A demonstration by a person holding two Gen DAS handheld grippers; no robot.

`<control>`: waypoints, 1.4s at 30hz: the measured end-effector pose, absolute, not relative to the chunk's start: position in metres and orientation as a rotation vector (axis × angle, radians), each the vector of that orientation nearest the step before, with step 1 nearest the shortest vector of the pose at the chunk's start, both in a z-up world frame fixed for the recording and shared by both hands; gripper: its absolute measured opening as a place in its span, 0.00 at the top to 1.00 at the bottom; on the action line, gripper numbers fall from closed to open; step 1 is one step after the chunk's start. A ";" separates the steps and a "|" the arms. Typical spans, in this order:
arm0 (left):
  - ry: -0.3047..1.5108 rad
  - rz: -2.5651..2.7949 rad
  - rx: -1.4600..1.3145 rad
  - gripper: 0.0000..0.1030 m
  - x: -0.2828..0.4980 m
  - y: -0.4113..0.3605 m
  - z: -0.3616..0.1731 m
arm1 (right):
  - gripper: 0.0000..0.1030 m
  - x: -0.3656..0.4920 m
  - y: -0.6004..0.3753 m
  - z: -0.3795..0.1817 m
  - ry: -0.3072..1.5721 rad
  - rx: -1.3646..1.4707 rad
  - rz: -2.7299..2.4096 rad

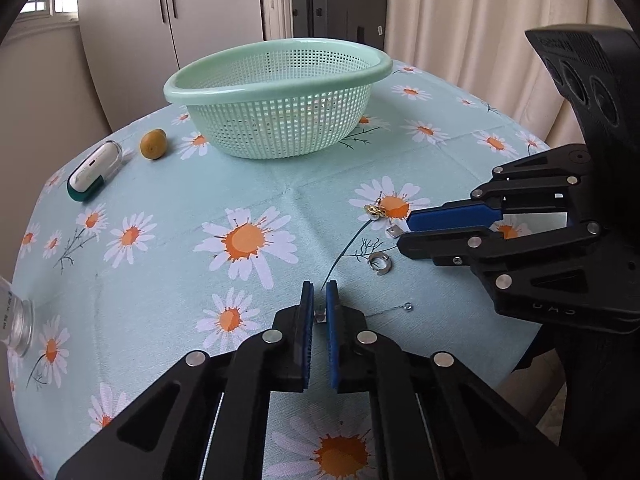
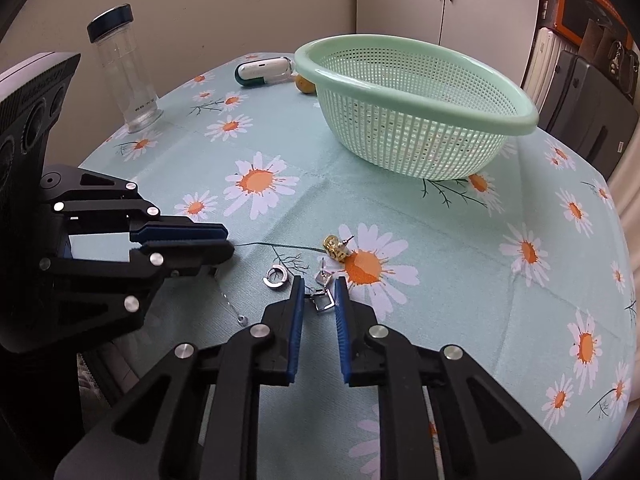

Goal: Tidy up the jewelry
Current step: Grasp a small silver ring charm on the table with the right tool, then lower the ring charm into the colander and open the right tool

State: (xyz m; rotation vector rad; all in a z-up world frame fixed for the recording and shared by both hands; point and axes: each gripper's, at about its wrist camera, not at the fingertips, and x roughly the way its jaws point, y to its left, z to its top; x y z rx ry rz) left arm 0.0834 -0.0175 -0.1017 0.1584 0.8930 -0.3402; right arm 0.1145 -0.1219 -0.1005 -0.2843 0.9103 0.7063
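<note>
Jewelry: square earring point(image 2: 323, 301) lower centre, between open right gripper point(image 2: 318, 286) jaws. Left gripper point(image 1: 320, 294) jaws grip small clear piece point(image 1: 320, 314). Risk: tiny earring slips sideways on closure.

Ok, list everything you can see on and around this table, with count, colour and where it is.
basket: one, pale green, far side of the table, looks empty
tablecloth: one, light blue with daisies, covers the table
bottle: one, clear with dark cap, upright at the far left edge
case: one, white and dark green, lying left of the basket
small round fruit: one, yellow-brown, between case and basket
gold earring: one, on a daisy near the middle
square earrings: two, silver, near the right gripper's tips
hoop earring: one, silver, left of the squares
thin chain: one, silver, near the left gripper
suitcases: grey and white, behind the table
left gripper: nearly closed on something small
right gripper: open, around a square earring
</note>
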 end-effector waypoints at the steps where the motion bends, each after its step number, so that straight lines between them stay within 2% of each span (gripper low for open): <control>1: 0.899 -0.342 0.141 0.96 0.084 -0.015 -0.101 | 0.84 0.114 -0.124 -0.099 0.914 -0.273 0.710; 14: 0.885 -0.349 0.112 0.96 0.084 0.002 -0.073 | 0.84 0.112 -0.151 -0.059 0.844 -0.210 0.716; 24: 0.728 -0.363 0.111 0.96 0.124 0.013 0.014 | 0.84 0.143 -0.171 -0.005 0.790 -0.001 0.690; 31: 0.657 -0.382 0.102 0.96 0.170 0.004 0.063 | 0.84 0.181 -0.166 0.026 0.753 0.026 0.656; 36: 0.668 -0.388 0.128 0.96 0.202 -0.012 0.063 | 0.84 0.214 -0.161 0.033 0.753 0.020 0.636; 42: 0.753 -0.376 0.101 0.96 0.235 -0.022 0.030 | 0.84 0.244 -0.151 0.010 0.796 -0.026 0.612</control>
